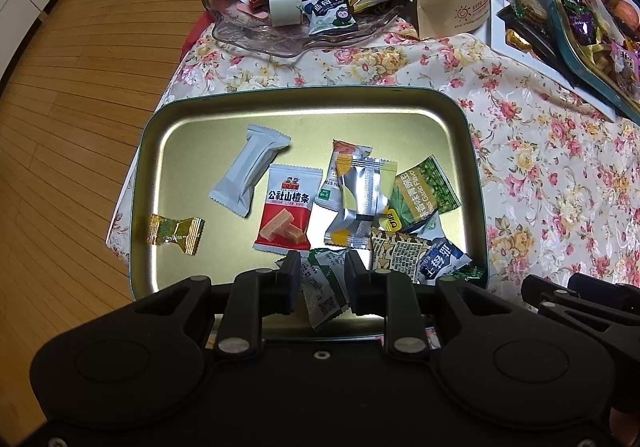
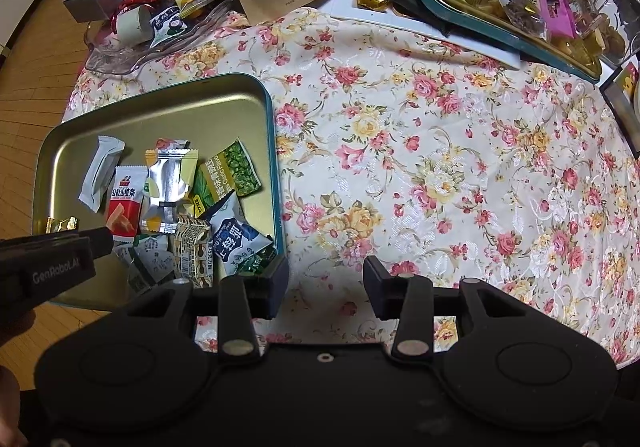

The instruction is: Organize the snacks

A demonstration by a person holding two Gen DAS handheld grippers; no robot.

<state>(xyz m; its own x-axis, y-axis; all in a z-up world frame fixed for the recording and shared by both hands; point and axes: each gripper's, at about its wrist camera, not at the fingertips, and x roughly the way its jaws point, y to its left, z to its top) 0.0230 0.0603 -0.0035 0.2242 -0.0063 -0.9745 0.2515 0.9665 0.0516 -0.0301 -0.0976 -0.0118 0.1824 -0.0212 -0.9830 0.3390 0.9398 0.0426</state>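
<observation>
Left wrist view, lower centre: the left gripper (image 1: pixel 322 271) hangs over the near edge of the gold tin tray (image 1: pixel 474 151), fingers apart, a green-and-white snack packet (image 1: pixel 324 287) between them; contact cannot be told. Right wrist view: the right gripper (image 2: pixel 325 279), fingers apart and empty, stands over the floral tablecloth (image 2: pixel 460 167) just right of the tray.

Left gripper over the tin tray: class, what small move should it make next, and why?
Probably open a little and lift away. The left gripper hangs over the near edge of the tin tray with a green-and-white packet between its fingers, seemingly just above the other snacks. The right gripper is open over bare tablecloth, holding nothing.
</observation>
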